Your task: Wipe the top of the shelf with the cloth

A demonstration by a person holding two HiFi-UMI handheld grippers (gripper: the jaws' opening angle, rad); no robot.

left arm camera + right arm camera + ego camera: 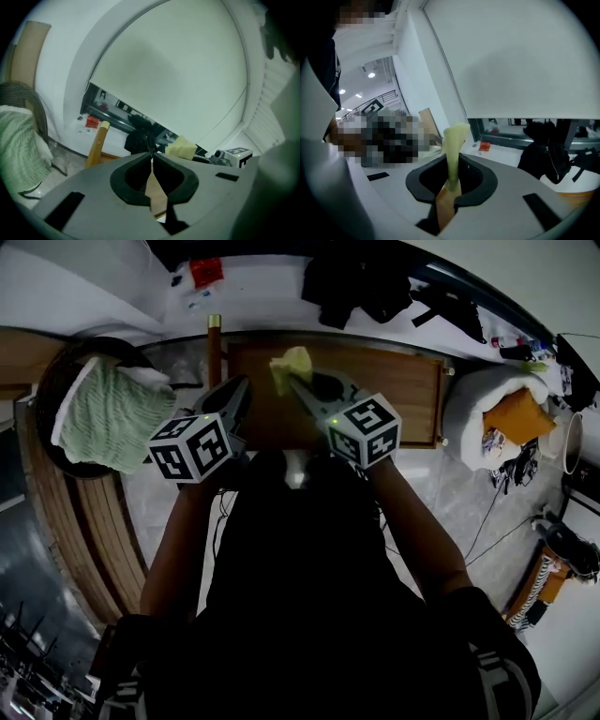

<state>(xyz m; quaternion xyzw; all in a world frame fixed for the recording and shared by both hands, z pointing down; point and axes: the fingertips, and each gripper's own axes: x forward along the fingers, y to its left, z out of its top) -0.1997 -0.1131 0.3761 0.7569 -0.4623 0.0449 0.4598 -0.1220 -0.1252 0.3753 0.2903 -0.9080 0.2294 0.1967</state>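
In the head view both grippers are held out over the brown wooden shelf top. My right gripper is shut on a pale yellow cloth, which sticks up past its tips. The right gripper view shows the cloth pinched upright between the jaws of that gripper. My left gripper hovers just left of it, apart from the cloth. In the left gripper view its jaws meet at the tips with nothing between them, and the cloth shows to the right.
A round chair with a green knitted throw stands at the left. A wooden post rises by the shelf's left corner. Dark clothing lies on the white ledge behind. A white cushion with an orange pillow sits at the right.
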